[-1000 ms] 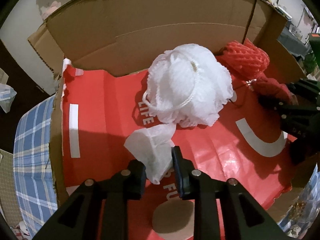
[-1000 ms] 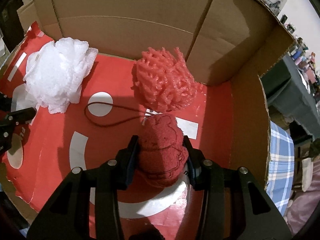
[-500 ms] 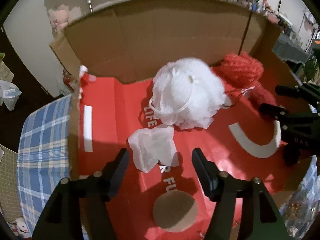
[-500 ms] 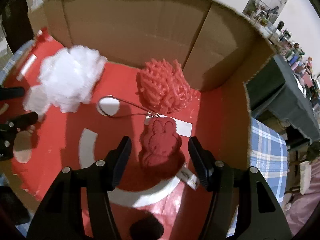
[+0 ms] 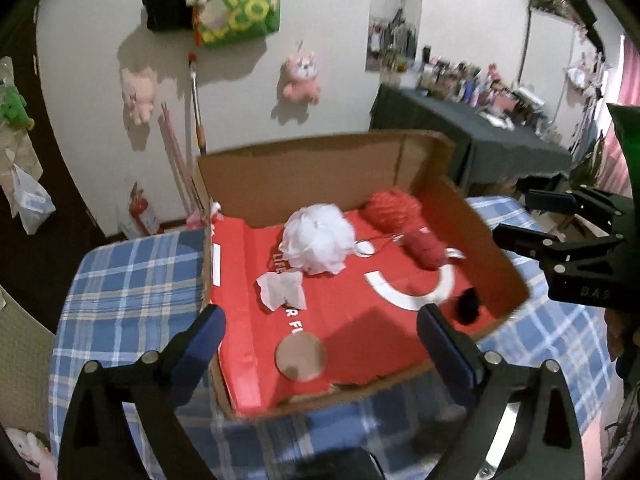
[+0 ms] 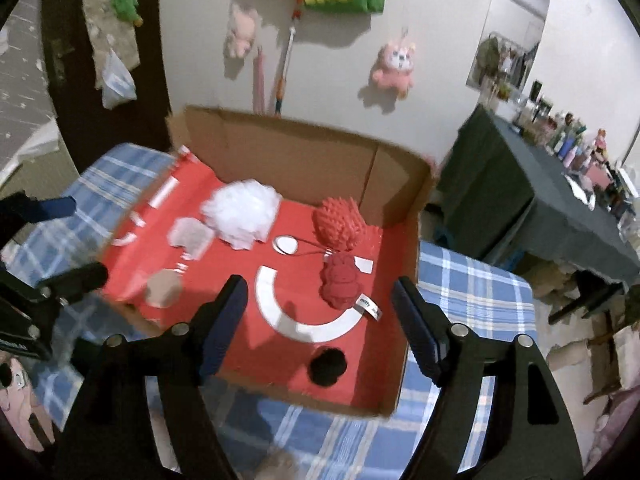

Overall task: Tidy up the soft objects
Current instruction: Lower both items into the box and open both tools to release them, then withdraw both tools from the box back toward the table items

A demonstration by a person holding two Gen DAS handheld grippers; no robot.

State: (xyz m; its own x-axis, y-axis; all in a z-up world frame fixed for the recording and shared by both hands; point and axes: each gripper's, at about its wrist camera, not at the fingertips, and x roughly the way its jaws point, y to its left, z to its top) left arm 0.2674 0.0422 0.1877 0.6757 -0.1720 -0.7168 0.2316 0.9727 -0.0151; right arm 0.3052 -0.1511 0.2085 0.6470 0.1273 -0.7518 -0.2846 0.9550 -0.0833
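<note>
- Both grippers hang above the cardboard box (image 5: 320,176), which stands on a blue plaid cloth (image 5: 132,280); the left gripper (image 5: 320,336) has its jaws spread wide with nothing between them, having just been opening.
- The right gripper (image 6: 318,312) likewise has its jaws apart and empty, also just opened; the red bunny plush (image 6: 340,284) lies free on the box's red lining, below and beyond its fingers (image 6: 416,328).
- The soft things lie inside the box: a white mesh pouf (image 5: 318,240) toward the back wall, a crumpled white cloth (image 5: 282,290) just in front of it, a red spiky ball (image 6: 340,222) at the back right corner with the plush just before it, and a small black ball (image 6: 328,366) near the front edge.
- The step in hand looks to be clearing away after setting things down; done well, it means lifting straight and keeping the jaws wide, so no fingertip snags the pouf's cord or the thin dark loop (image 6: 310,246) beside the plush.
- Each gripper should stay on its own side, as the two sit near one another over the box.
- The light cloth could catch and drag; any next reach should come from above.
</note>
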